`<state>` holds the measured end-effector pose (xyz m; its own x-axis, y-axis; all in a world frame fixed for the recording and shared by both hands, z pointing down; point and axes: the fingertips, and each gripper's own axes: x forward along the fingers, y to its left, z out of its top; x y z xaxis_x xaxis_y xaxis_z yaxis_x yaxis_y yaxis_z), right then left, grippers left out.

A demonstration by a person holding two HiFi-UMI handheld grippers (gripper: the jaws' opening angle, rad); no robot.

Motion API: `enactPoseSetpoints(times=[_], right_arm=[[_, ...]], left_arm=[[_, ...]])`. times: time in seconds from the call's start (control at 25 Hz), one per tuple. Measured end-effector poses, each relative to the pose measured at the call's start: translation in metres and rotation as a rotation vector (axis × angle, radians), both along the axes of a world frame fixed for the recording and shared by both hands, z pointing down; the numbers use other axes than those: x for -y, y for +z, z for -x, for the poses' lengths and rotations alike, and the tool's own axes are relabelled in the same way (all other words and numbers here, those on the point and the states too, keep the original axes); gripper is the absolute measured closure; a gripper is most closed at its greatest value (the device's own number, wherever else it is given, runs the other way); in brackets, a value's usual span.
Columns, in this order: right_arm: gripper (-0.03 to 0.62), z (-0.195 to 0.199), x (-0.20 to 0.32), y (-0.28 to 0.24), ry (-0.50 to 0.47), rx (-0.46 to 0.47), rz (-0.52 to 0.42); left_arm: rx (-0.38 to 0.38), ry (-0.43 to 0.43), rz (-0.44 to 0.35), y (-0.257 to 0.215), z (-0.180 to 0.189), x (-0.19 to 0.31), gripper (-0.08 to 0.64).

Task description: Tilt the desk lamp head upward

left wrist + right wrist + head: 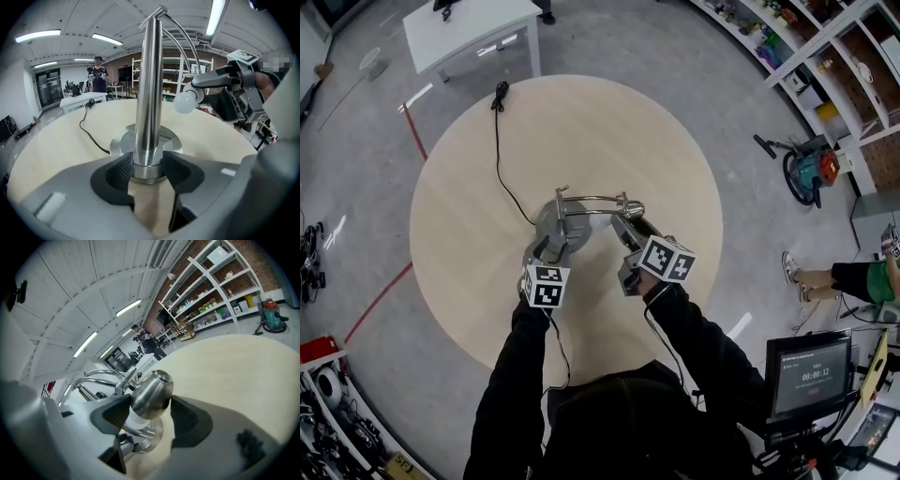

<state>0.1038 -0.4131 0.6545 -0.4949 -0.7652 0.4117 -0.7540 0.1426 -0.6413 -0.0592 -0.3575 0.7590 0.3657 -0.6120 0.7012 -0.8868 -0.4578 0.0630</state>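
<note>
A chrome desk lamp stands on the round wooden table point(469, 187), its round base point(567, 225) near the middle. My left gripper point(551, 246) is shut on the upright pole point(149, 93) just above the base point(123, 140); in the left gripper view both pads of the left gripper point(147, 171) press the pole's foot. A curved arm point(595, 199) runs right to the lamp head point(628, 223). My right gripper point(628, 236) is shut on that head. The chrome lamp head point(151, 389) sits between the right gripper's point(151, 412) pads, and the white bulb point(185, 102) pokes out towards the pole.
The lamp's black cord point(499, 141) trails across the table to the far edge. Beyond it are a white table point(473, 28), shelving point(825, 47) and a vacuum cleaner point(811, 169) at the right. A person's legs point(825, 277) and a monitor point(806, 375) are at the lower right.
</note>
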Motion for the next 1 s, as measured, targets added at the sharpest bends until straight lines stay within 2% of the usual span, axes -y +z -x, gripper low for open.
enactPoseSetpoints(times=[0.16, 0.32, 0.56, 1.0], right_arm=[[0.311, -0.001, -0.028, -0.04, -0.012, -0.047, -0.043], [0.315, -0.014, -0.01, -0.048, -0.014, -0.121, -0.081], [0.319, -0.019, -0.017, -0.07, -0.005, -0.211, -0.097], [0.321, -0.039, 0.009, -0.117, -0.048, -0.534, -0.221]], left_arm=[[0.006, -0.002, 0.002, -0.023, 0.008, -0.031, 0.35], [0.005, -0.004, 0.0, -0.013, 0.003, -0.013, 0.35], [0.01, 0.006, 0.0, -0.016, 0.005, -0.018, 0.35], [0.006, 0.009, -0.003, 0.0, -0.008, 0.005, 0.351]])
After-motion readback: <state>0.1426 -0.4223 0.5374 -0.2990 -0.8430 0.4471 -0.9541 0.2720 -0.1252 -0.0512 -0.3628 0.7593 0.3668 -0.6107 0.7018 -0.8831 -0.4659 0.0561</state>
